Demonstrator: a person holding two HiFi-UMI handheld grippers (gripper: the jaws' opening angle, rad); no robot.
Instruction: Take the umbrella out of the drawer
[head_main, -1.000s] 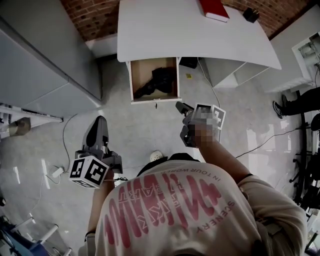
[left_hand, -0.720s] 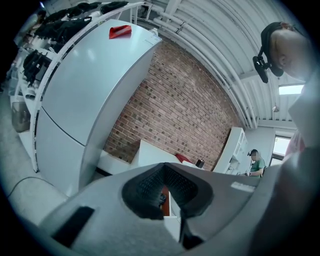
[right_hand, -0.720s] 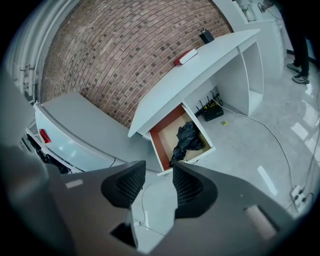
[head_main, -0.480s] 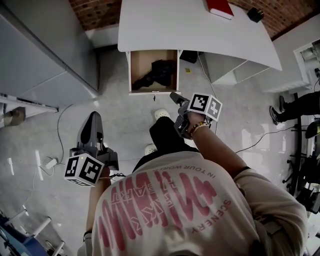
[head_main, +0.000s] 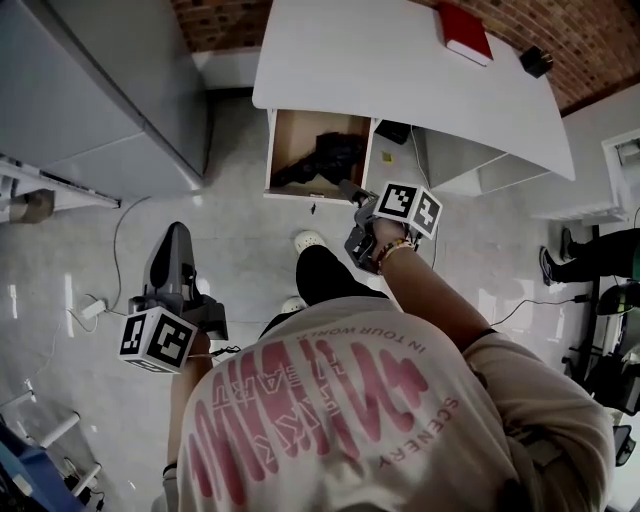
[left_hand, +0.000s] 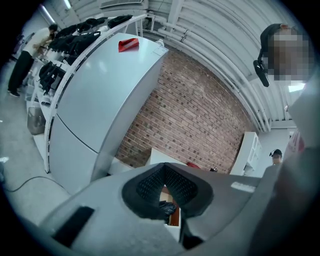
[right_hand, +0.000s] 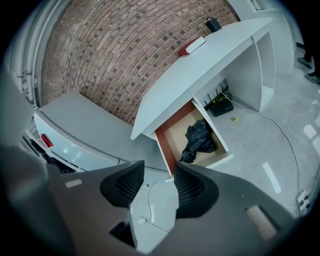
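Drawer (head_main: 293, 140) open; umbrella (head_main: 326, 158) still inside. Right tongs (head_main: 348, 187) near it, just opening, nothing between. Left tongs (head_main: 176, 232) closed, empty. Grasp and removal outstanding.

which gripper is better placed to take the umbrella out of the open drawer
Right. The right gripper sits just short of the drawer, pointed at the umbrella; its jaws have just been opening, with nothing between them. The left gripper hangs farther back over the floor, jaws together.

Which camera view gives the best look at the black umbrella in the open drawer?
The right gripper view: the umbrella lies whole in the drawer. The head view shows it small; the left gripper view, only a scrap between the fingers.
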